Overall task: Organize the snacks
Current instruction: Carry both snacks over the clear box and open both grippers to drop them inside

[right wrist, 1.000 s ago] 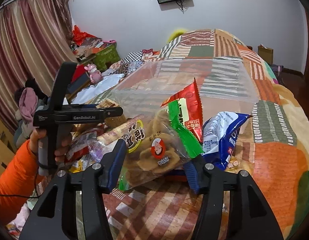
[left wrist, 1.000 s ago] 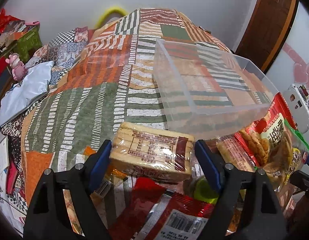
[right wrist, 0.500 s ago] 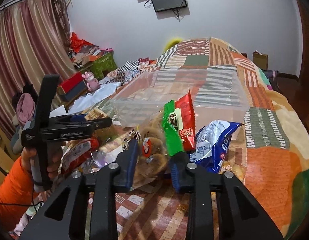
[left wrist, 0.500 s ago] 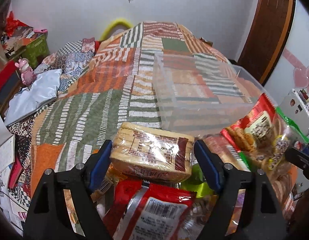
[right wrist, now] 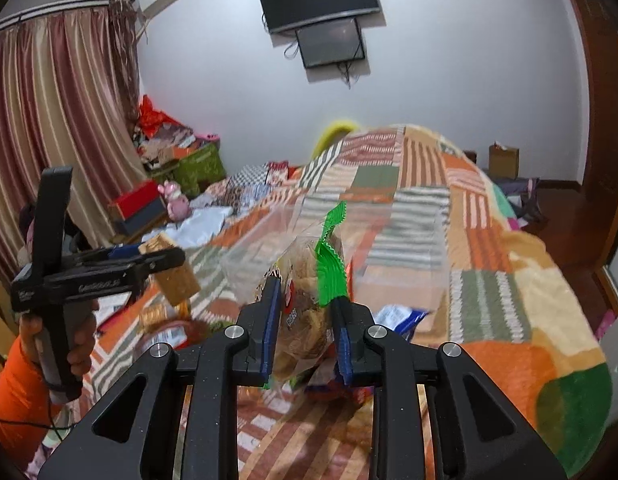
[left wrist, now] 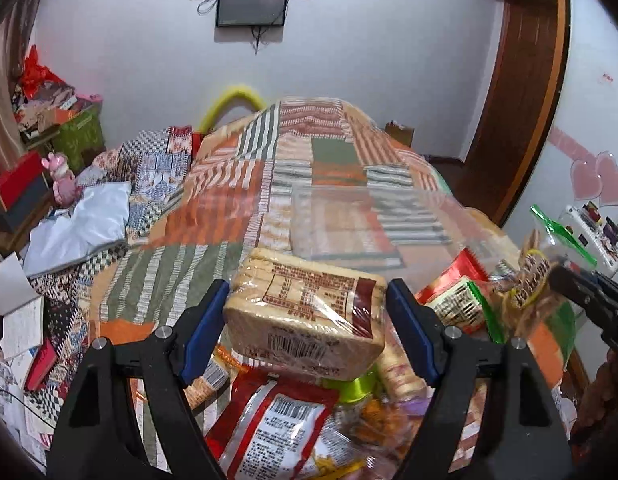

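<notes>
My left gripper [left wrist: 307, 320] is shut on a clear-wrapped pack of pale biscuits [left wrist: 305, 312] and holds it above the snack pile. My right gripper [right wrist: 305, 316] is shut on a clear bag of brown cookies with a green top edge [right wrist: 309, 280], lifted off the bed. The cookie bag also shows at the right of the left wrist view [left wrist: 525, 280]. The clear plastic bin [left wrist: 369, 220] stands on the bed beyond both grippers and looks empty. The left gripper with its biscuit pack [right wrist: 173, 268] shows at the left of the right wrist view.
A pile of snacks lies on the patchwork bedspread [left wrist: 229, 184]: a red packet [left wrist: 269, 424], a red and green packet [left wrist: 457, 300], a blue and white packet [right wrist: 401, 316]. Clutter, boxes and a pink toy [left wrist: 63, 180] sit left of the bed. A wooden door [left wrist: 517, 100] is at right.
Both grippers have risen with their loads. The right gripper closed on the cookie bag and lifted it off the pile. The biscuit pack stays held in the left.
</notes>
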Demonstrator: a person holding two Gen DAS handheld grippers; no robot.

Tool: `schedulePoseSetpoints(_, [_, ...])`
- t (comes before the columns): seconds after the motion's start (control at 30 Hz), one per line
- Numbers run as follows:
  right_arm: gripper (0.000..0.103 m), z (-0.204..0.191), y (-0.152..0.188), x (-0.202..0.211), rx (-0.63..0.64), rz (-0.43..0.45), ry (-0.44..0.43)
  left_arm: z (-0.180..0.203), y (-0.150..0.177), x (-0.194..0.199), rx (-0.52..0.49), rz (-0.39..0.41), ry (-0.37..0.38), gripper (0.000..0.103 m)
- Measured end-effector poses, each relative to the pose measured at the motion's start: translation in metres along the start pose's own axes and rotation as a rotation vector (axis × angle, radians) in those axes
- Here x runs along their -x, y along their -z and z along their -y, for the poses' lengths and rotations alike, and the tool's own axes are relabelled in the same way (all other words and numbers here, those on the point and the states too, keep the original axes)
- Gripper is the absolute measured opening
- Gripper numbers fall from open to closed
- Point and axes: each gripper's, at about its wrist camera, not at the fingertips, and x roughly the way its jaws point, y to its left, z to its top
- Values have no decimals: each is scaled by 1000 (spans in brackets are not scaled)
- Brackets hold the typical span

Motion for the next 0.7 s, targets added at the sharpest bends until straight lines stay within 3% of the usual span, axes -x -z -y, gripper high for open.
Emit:
schedulePoseSetpoints(0.37, [18,13,-40,10,26,127,47,30,-26,10,-38,80,45,79])
schedulePoseSetpoints(0.7, [17,29,-60,-13,30,148,79,49,-43,-20,-47,62,73,79])
